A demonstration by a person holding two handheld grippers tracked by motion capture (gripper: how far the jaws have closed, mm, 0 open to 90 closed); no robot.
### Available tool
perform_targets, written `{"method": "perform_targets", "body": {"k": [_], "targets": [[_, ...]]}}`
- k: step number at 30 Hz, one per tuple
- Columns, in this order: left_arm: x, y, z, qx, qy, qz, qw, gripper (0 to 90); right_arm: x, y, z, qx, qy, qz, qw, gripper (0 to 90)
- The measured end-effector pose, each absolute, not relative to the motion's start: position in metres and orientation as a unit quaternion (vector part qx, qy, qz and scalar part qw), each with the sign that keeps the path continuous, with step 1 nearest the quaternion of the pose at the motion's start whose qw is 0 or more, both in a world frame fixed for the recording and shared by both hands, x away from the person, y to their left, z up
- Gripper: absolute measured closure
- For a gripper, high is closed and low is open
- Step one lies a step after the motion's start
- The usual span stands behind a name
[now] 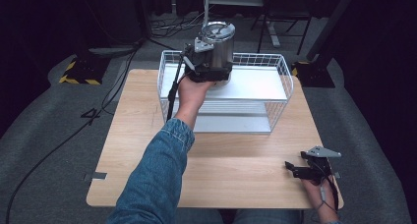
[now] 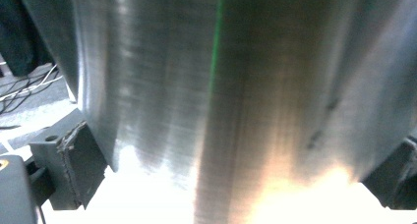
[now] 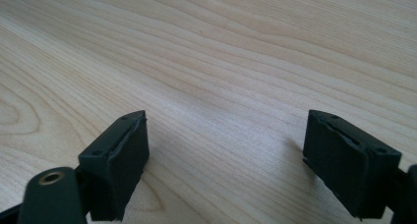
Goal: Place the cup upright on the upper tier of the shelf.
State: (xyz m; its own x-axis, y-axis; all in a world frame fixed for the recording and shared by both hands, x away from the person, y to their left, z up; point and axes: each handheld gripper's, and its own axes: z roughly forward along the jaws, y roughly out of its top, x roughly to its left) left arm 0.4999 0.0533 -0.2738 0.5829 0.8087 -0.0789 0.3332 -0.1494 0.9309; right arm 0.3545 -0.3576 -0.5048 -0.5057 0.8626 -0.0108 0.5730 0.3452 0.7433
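A tall stainless-steel canister (image 1: 219,47) with a glass-topped lid stands upright over the left end of the white wire rack's upper shelf (image 1: 258,84). My left gripper (image 1: 212,67) is shut on its lower body from the near side. In the left gripper view the brushed steel wall (image 2: 236,86) spans the gap, with a black pad (image 2: 74,165) against its left edge. I cannot tell if the canister's base touches the shelf. My right gripper (image 1: 292,169) lies at the table's front right corner, open, with bare wood between its pads (image 3: 123,155).
The white wire rack (image 1: 287,69) stands at the back of the wooden table (image 1: 231,160) and has a lower shelf under the upper one. The left gripper's cable hangs down by the rack's left side. Dark floor with cables and stand feet surrounds the table.
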Motion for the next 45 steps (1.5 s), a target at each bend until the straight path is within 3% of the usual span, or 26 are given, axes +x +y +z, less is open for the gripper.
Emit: {"method": "perform_targets", "body": {"k": [15,45], "targets": [[0.503,0.041,-0.288,0.748,0.391,0.236,0.482,3.6,0.355,-0.358,-0.505,0.452,0.794,0.351,0.206,18.3],[0.488,0.050,-0.285,0.740,0.377,0.245,0.500,0.0,0.355,-0.358,-0.505,0.453,0.794,0.351,0.203,18.3]]}}
